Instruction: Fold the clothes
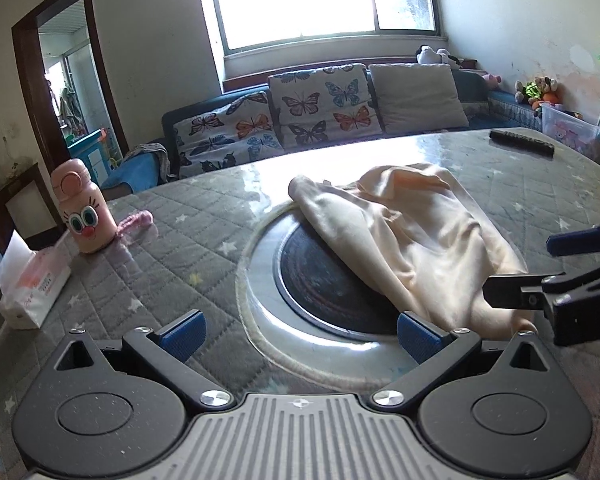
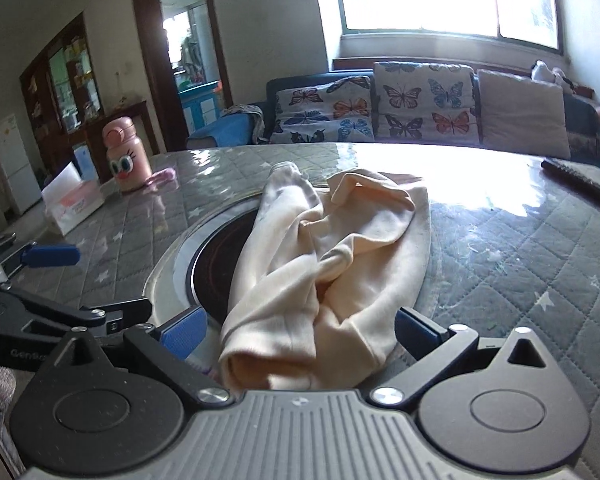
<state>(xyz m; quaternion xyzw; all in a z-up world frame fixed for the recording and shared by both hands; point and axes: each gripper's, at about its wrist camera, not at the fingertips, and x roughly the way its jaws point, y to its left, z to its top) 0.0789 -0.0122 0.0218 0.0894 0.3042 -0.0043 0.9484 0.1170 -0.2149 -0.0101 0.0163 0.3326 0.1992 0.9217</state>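
A crumpled cream garment (image 1: 412, 240) lies on the grey quilted table (image 1: 172, 264), draped over the right part of a round black hotplate (image 1: 324, 280) set in a metal ring. My left gripper (image 1: 300, 336) stands open just left of the garment's near end, with its right pad beside the cloth edge. My right gripper (image 2: 300, 334) is open, and the near end of the garment (image 2: 324, 264) lies between its fingers. Each gripper shows in the other's view: the right gripper (image 1: 516, 266) at the cloth's right side, the left gripper (image 2: 114, 280) open at the left.
A pink cartoon bottle (image 1: 82, 210) and a small pink item (image 1: 136, 220) stand at the table's far left, beside a tissue pack (image 1: 32, 284). A dark remote (image 1: 522, 141) lies at the far right. A butterfly-cushioned sofa (image 1: 300, 120) runs behind the table.
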